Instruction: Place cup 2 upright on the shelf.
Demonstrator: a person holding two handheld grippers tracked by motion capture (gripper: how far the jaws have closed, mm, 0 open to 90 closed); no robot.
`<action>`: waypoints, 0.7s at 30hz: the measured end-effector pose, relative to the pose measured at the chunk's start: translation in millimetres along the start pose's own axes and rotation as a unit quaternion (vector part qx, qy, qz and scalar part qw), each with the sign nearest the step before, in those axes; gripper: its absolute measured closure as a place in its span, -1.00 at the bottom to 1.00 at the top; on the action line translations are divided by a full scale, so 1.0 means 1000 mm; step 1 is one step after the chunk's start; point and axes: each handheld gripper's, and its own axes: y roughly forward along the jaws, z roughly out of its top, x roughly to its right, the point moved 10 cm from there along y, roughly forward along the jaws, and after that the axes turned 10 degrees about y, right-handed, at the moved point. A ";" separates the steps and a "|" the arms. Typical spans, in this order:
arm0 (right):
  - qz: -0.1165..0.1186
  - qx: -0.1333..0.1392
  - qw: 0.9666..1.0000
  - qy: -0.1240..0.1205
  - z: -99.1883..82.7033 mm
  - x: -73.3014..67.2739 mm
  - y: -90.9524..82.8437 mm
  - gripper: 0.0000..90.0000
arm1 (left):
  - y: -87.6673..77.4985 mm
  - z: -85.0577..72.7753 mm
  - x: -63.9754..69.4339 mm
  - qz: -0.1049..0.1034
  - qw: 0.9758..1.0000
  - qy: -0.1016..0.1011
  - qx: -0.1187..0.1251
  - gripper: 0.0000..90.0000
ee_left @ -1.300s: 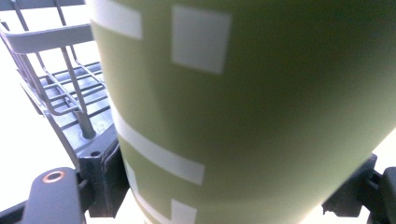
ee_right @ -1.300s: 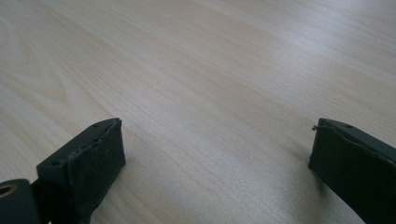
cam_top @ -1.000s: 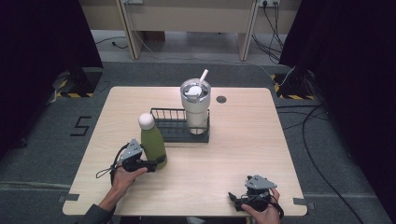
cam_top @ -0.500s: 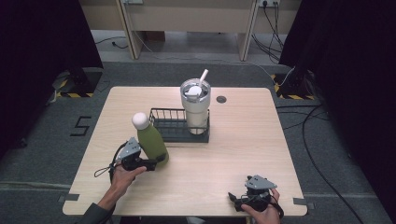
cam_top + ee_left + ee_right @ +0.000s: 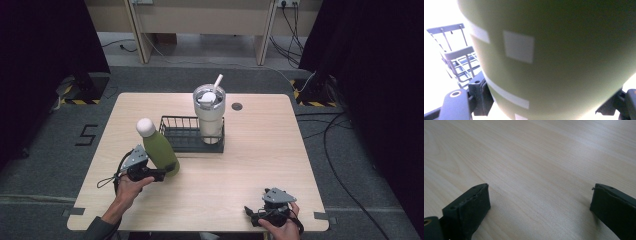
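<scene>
Tilting toward the far left, the green metal bottle with a white cap (image 5: 159,149) is clamped low on its body by the left gripper (image 5: 159,173), just near-left of the black wire basket (image 5: 183,135). The right gripper (image 5: 251,214) is rested wide open on the wooden table (image 5: 260,150), well apart.

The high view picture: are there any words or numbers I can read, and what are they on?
"5": dark number marked on the grey floor left of the table.
The green bottle has pale squares and stripes, no letters.
The tumbler and the wire basket carry no writing that can be read.
</scene>
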 end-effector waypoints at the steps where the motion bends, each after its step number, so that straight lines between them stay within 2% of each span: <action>1: 0.000 0.000 1.000 0.000 0.000 0.000 0.000 -0.94 | -0.001 0.001 -0.001 0.001 1.000 0.000 -0.001 -0.55; 8: 0.000 0.000 1.000 0.000 0.000 0.000 0.000 -0.94 | -0.004 0.005 -0.002 -0.001 1.000 0.005 -0.006 -0.55; 21: 0.000 0.000 1.000 0.000 0.000 0.000 0.000 -0.94 | -0.008 0.024 -0.008 -0.003 1.000 0.009 0.003 -0.55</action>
